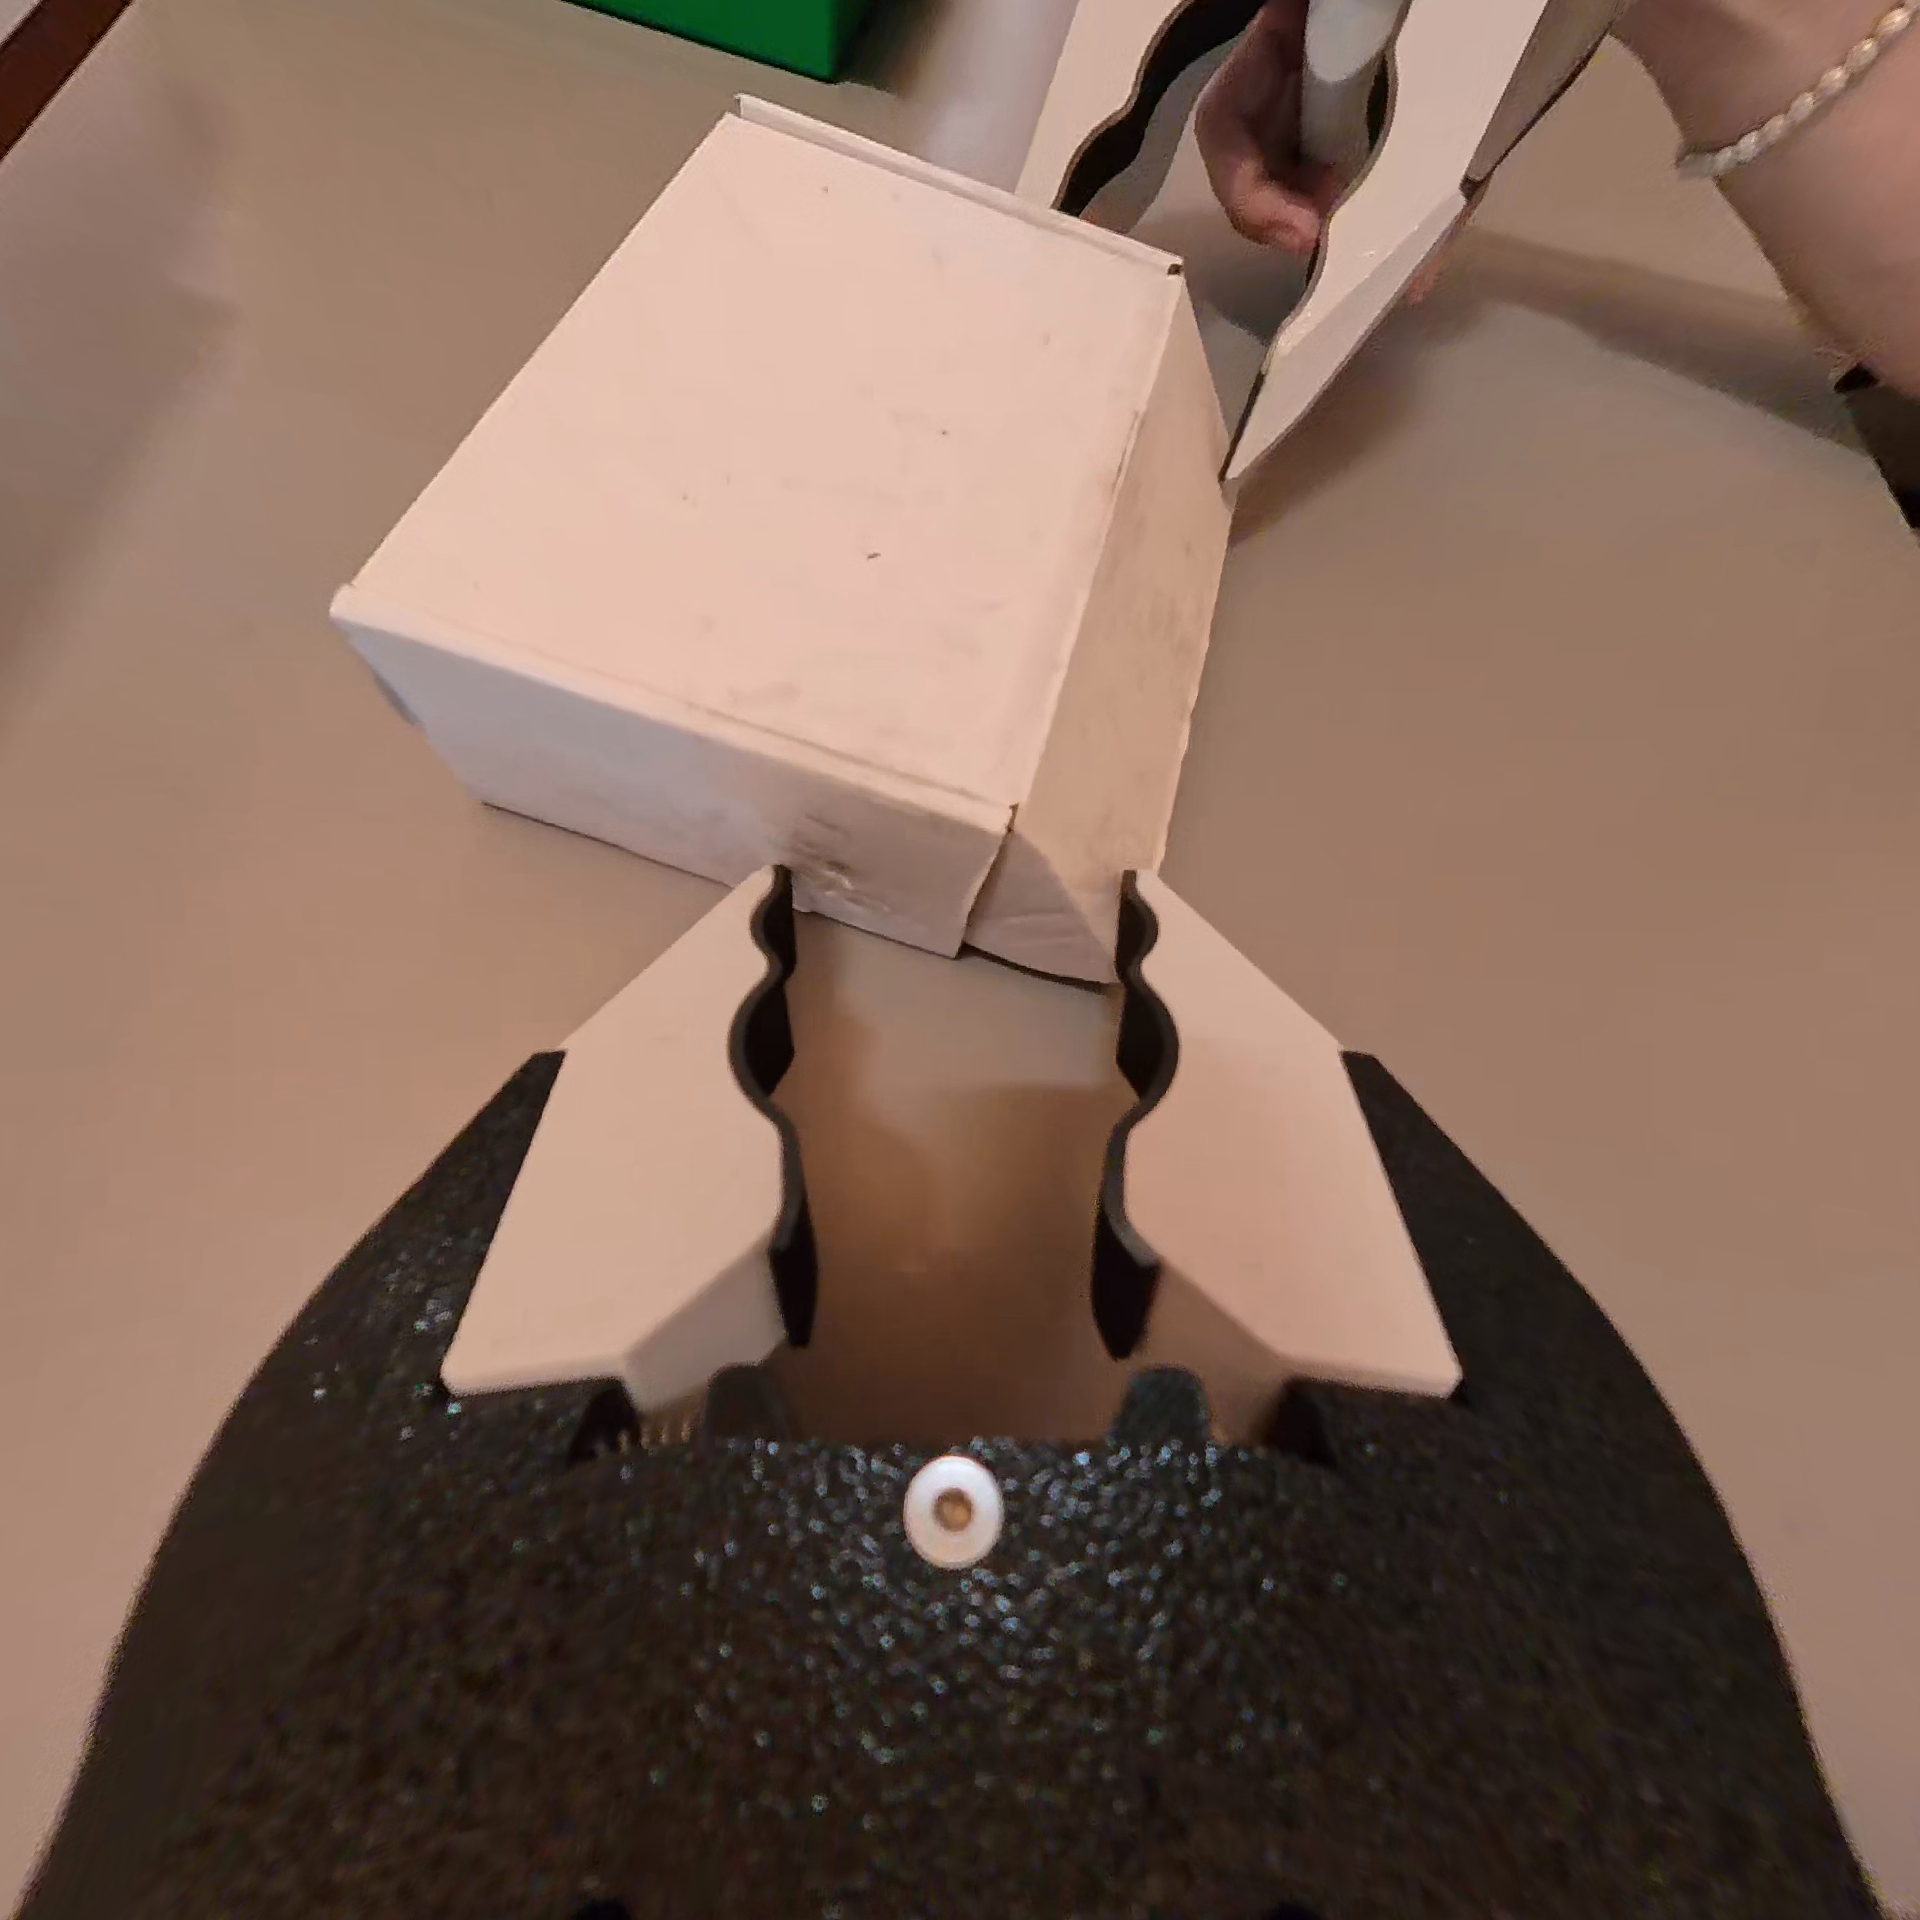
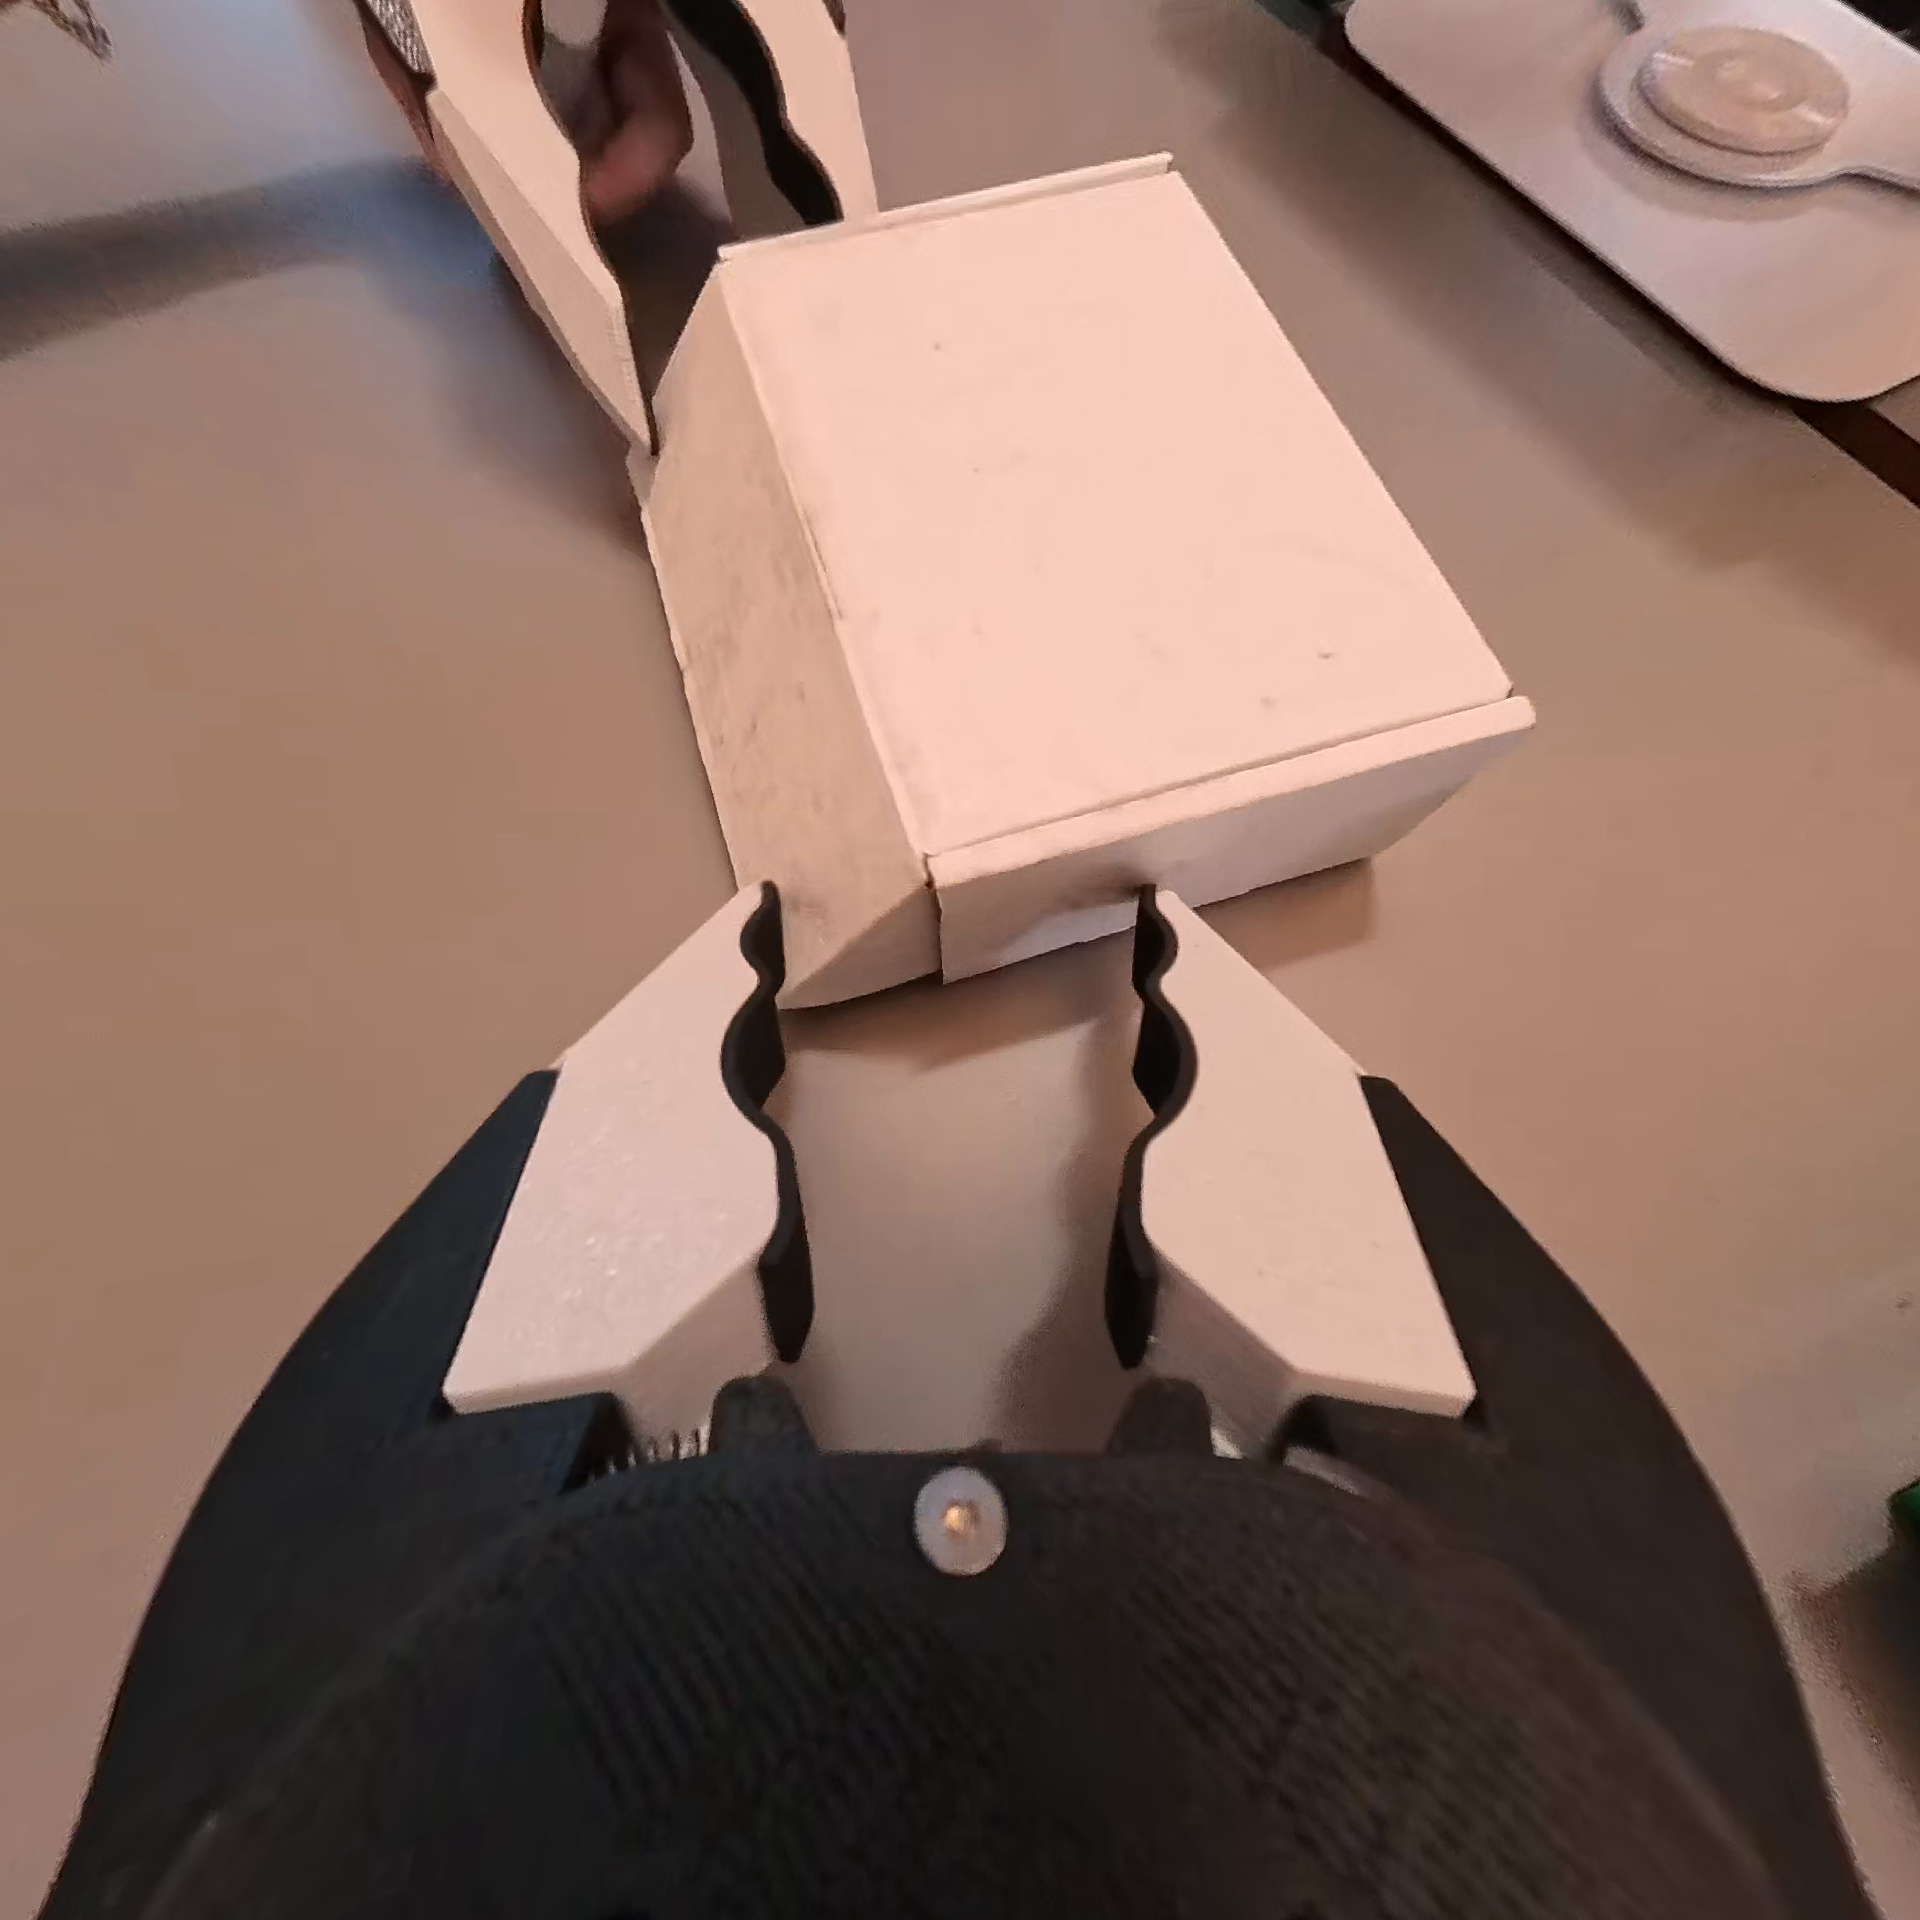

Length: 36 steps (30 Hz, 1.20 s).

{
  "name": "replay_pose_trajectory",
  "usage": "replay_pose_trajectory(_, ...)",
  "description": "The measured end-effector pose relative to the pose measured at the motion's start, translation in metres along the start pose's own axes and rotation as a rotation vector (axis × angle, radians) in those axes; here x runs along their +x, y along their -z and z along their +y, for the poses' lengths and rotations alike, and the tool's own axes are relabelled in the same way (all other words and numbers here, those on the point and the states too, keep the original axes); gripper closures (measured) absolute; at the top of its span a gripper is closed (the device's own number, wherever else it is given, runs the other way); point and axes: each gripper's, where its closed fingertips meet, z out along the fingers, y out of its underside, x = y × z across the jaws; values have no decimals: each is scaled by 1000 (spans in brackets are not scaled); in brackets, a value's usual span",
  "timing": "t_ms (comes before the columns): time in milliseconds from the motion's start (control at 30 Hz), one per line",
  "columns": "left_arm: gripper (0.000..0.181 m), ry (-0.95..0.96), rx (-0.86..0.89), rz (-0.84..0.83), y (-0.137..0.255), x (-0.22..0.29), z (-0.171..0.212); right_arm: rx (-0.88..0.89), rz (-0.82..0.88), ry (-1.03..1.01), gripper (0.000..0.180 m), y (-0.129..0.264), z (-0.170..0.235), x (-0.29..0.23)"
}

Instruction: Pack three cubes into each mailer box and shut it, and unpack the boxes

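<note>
— What are we working on here?

— We have a plain grey-beige table under warm light, bare over most of its top. A dark wooden edge shows at the far corners.

— And our own tools?

— Our left gripper has its jaws parted and nothing between them, only the table showing through the gap. Its two tips sit right at the near bottom corner of the white mailer box, one tip on each side of that corner; we cannot tell whether they touch the card. Our right gripper is spread about as wide and is just as empty, its tips at the opposite bottom corner of the same box.

— So the two come at it from opposite ends?

— Yes. In the left wrist view we see the right gripper beyond the box, one white finger down against the far side wall. A hand grips its grey handle, and a pale beaded bracelet sits on the wrist.

— What state is the box in?

— It rests flat on the table with its lid down, the front flap tucked over the wall. The card is scuffed and speckled. No cubes show.

— Anything farther out?

— A green block at the far edge in the left wrist view, and a pale flat tray with a round disc at the top right of the right wrist view, well apart from the box
</note>
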Motion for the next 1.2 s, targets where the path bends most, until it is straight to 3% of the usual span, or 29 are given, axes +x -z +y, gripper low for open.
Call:
replay_pose_trajectory(567,146,-97,-108,-289,-4,-12,2,-118,232,196,135,-7,2,20)
replay_pose_trajectory(667,145,-39,-75,-273,-5,-13,1,-91,227,184,133,-8,2,21)
replay_pose_trajectory(800,140,-71,-24,-288,-6,-10,-1,-107,259,329,126,-4,10,23)
replay_pose_trajectory(833,136,-86,-30,-278,-6,-6,0,-97,266,299,117,-1,11,24)
replay_pose_trajectory(933,126,-102,-80,-283,-6,-5,8,-8,219,195,115,5,5,22)
replay_pose_trajectory(1000,129,-85,-93,-286,-7,-8,10,23,190,161,128,5,2,21)
replay_pose_trajectory(1100,148,-60,-85,-275,-11,-10,7,-4,184,181,140,-2,5,22)
replay_pose_trajectory(1200,151,-76,-90,-303,-11,-15,7,-5,187,185,142,-4,5,24)
